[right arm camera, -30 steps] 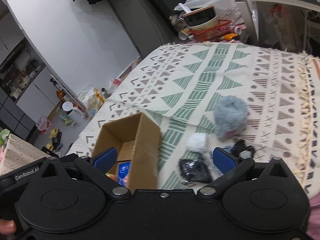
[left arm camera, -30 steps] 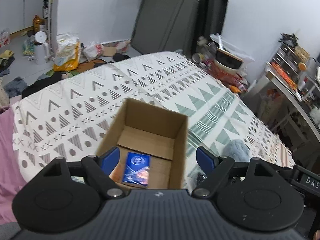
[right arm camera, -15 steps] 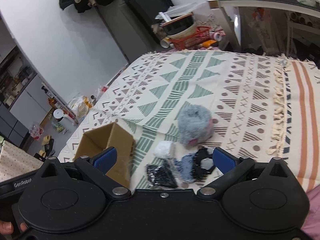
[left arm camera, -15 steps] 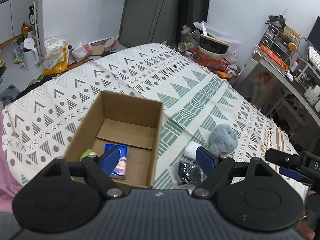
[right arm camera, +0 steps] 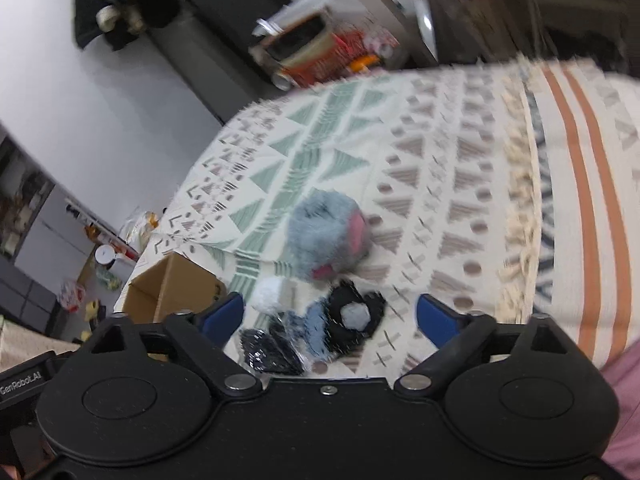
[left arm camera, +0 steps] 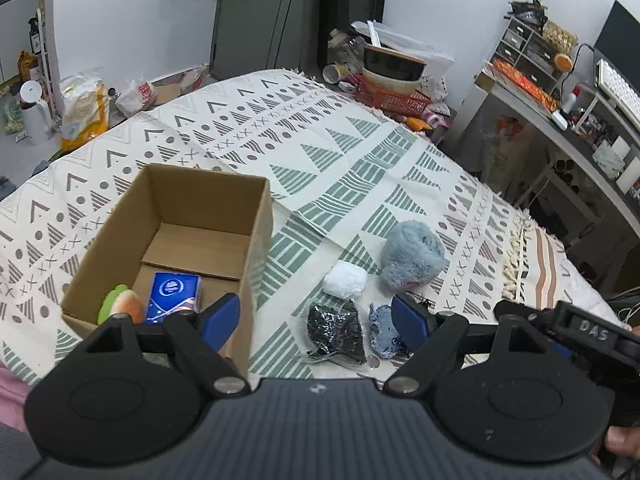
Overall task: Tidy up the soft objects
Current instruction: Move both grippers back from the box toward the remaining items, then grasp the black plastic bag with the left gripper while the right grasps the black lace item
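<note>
Patterned bedspread (left arm camera: 360, 152) as landmark: red basket (left arm camera: 394, 96) beyond far edge; white kettle (left arm camera: 34, 112), possibly, on floor left.

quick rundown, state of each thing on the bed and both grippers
cardboard box: open-topped, upright on the blanket
blue packet: lying flat in the box
green and orange soft toy: in the box, beside the packet
grey fluffy plush: on the blanket, outside the box
white soft ball: on the blanket, beside the plush
black item in clear wrap: on the blanket, unpicked
left gripper: open, empty
right gripper: open, empty
</note>
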The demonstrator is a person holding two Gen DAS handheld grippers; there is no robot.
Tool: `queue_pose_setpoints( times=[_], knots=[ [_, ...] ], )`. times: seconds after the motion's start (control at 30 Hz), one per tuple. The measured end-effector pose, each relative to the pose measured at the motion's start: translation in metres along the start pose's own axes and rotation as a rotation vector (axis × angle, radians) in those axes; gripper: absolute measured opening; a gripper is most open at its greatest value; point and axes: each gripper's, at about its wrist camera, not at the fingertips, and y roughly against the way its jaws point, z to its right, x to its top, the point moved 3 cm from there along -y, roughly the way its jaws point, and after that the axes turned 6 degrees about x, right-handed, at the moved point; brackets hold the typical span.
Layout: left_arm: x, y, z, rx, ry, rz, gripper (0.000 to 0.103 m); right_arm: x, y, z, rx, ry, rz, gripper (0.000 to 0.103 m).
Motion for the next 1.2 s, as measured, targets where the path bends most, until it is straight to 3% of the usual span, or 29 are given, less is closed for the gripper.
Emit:
queue_pose_setpoints(
  times=[0.43,0.5,0.6,1.2],
  knots=[
    [-0.021,-0.062,0.032,0.005,-0.041,-0.072,0.077,-0.007,-0.04,0.035,0.024,-0.126,-0.086,0.087],
    [-0.024,-0.074,0.034,0.016,-0.051,-0.09,0.072,-0.006,-0.048,0.04,0.037,-0.149,-0.103,0.086],
    [-0.025,-0.091,0.032,0.025,-0.058,-0.116,0.068,-0.004,-0.058,0.042,0.044,-0.148,-0.121,0.086],
    [-0.043,-0.155,0.03,0.03,-0.031,-0.198,0.068,-0.006,-0.108,0.049,0.052,-0.145,-0.197,0.086]
  ],
)
